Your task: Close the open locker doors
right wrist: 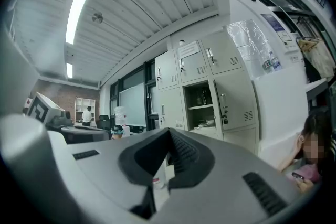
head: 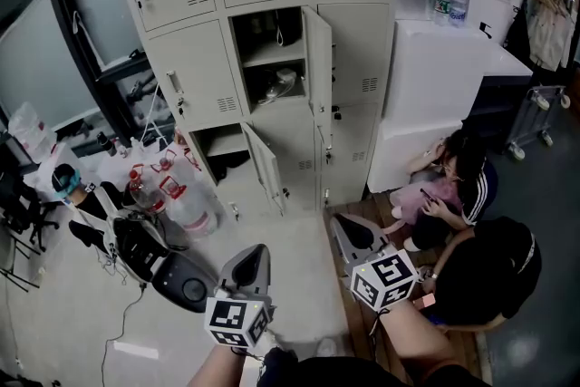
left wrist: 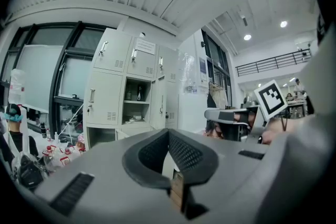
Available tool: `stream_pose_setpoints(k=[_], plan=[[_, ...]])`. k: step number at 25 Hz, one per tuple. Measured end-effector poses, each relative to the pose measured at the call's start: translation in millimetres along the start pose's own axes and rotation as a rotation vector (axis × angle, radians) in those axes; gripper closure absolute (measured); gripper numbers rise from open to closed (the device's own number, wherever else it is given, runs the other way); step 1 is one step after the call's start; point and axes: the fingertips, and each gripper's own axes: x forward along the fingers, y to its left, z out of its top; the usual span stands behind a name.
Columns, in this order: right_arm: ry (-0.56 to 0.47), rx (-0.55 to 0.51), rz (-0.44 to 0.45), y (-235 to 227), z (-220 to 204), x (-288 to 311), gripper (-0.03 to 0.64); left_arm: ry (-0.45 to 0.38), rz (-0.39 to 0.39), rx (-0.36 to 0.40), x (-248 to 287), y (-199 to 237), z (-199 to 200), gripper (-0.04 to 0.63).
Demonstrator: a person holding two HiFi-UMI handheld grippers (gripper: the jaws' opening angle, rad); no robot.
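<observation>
Across the floor from both grippers stands a cream locker bank (head: 190, 72) with two doors open. The middle compartment's door (head: 318, 59) is swung right, showing shelves. The bottom-left compartment's door (head: 264, 166) is angled out into the room. The left gripper (head: 254, 256) and right gripper (head: 349, 227) sit low, well apart from the lockers, each with jaws pressed together on nothing. A person (head: 453, 186) sits on the floor, right of the lockers.

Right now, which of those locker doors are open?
Two in the middle column: the second-row door and the door below it stand swung outward; the rest sit flush, shut.
</observation>
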Motion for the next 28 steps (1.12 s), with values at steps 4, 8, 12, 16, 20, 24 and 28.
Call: stream_pose_setpoints(k=[4, 8, 12, 16, 20, 24, 28], plan=[[0.007, 0.004, -0.008, 5.2, -1.5, 11.5, 0.617, 0.004, -0.007, -0.008, 1.5, 13.2, -0.5, 0.591], [0.015, 0.007, -0.018, 10.8, -3.5, 26.4, 0.617, 0.008, -0.016, -0.013, 3.9, 29.5, -2.0, 0.591], [0.023, 0.006, -0.025, 16.8, -4.3, 45.7, 0.617, 0.014, -0.025, -0.020, 9.1, 49.1, -2.3, 0.591], [0.032, 0.008, -0.035, 23.5, -4.8, 65.3, 0.617, 0.017, -0.035, -0.029, 13.5, 69.2, -0.9, 0.591], [0.034, 0.010, -0.048, 31.0, -3.2, 86.7, 0.617, 0.019, -0.049, -0.033, 18.0, 91.6, 0.7, 0.591], [0.035, 0.011, -0.066, 39.5, -2.4, 109.0, 0.617, 0.024, -0.067, -0.038, 21.7, 115.4, 0.3, 0.591], [0.035, 0.013, -0.086, 49.5, -3.3, 132.5, 0.617, 0.027, -0.088, -0.042, 25.9, 142.2, -1.0, 0.591]])
